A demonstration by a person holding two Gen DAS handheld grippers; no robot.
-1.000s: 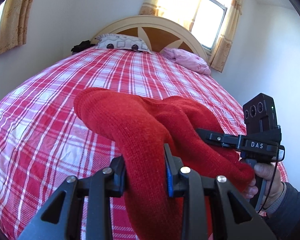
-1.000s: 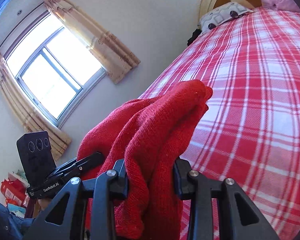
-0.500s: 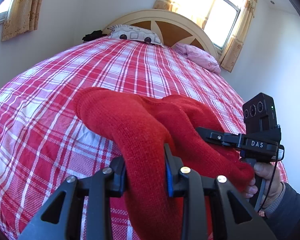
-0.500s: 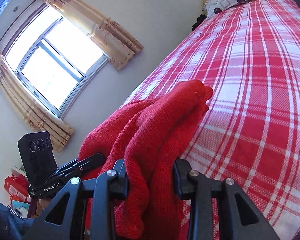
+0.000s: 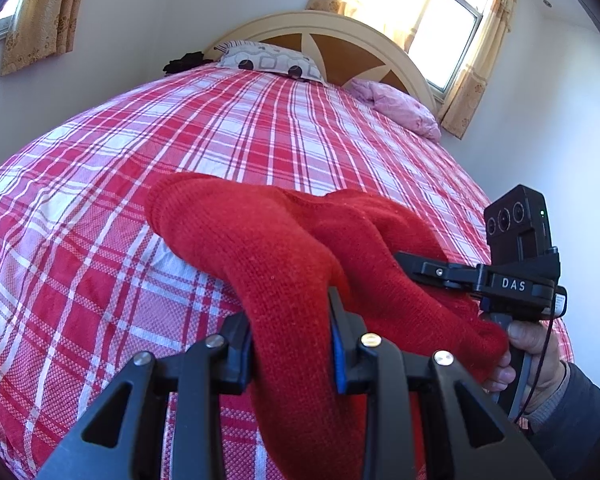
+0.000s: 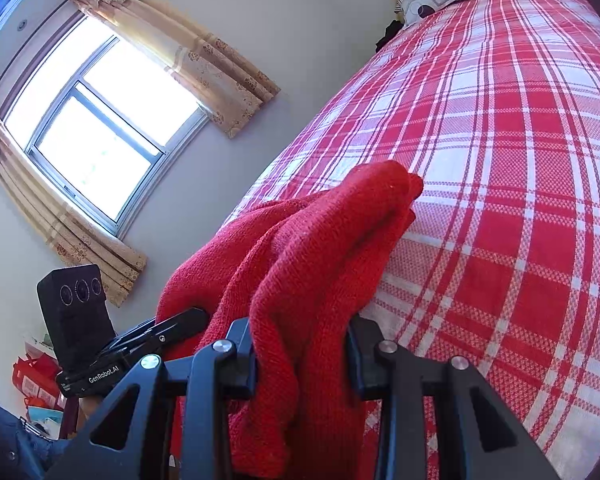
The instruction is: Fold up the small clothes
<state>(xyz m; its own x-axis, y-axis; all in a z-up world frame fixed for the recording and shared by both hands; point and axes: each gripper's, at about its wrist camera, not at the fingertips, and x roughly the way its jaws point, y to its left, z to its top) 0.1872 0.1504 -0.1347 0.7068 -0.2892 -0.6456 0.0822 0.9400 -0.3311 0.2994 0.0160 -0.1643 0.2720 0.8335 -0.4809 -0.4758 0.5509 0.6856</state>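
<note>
left hand-held gripper (image 5: 292, 344) clenched on red knit garment (image 5: 260, 240) | right hand-held gripper (image 6: 300, 352) clenched on same garment | garment bunched between both, draped forward, far end over plaid bed (image 5: 100, 200) | grippers side by side, equally near; long axis runs away toward headboard

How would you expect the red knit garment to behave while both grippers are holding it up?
The red knit garment likely stays floppy: it sags over the left gripper and right gripper. Its coarse knit probably resists slipping. It seems light, hanging above the plaid bedspread from two pinches.
</note>
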